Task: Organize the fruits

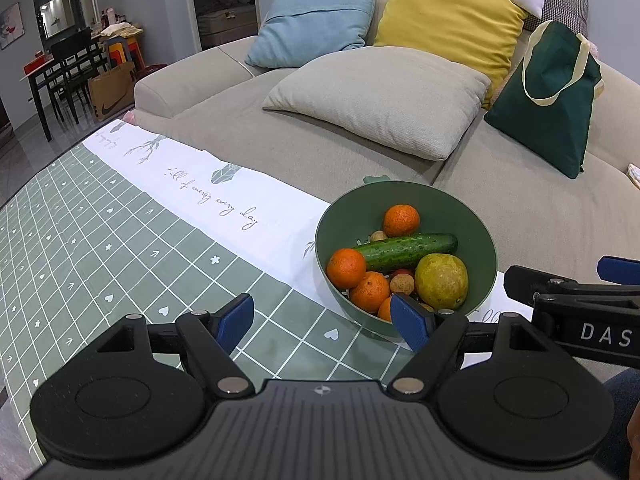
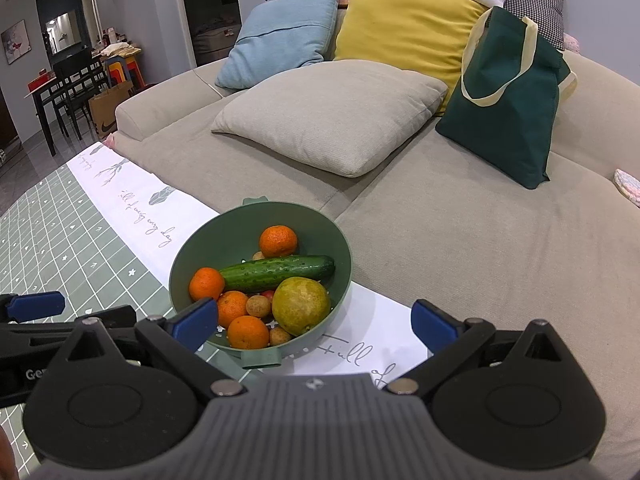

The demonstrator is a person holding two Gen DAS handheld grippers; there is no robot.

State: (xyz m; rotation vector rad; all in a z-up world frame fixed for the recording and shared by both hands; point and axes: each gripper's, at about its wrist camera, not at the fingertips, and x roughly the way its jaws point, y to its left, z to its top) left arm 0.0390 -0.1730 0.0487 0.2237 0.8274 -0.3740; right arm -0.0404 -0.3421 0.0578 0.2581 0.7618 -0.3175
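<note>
A green bowl [image 2: 256, 220] is set on the table's white cloth [image 2: 360, 344] near the sofa [image 2: 460, 240], and it is filled with oranges [image 2: 278, 241], a cucumber [image 2: 280, 270], a yellow-green citrus [image 2: 301, 306] and small brown fruits [image 2: 259, 306]. The left gripper [image 1: 324, 322] and right gripper [image 2: 316, 322] are both held with jaws spread wide, and nothing is gripped between them.

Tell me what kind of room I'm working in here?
Most likely a home living room. A beige sofa with cushions sits right behind the table holding the green fruit bowl, and a dining table with chairs stands in the background.
</note>
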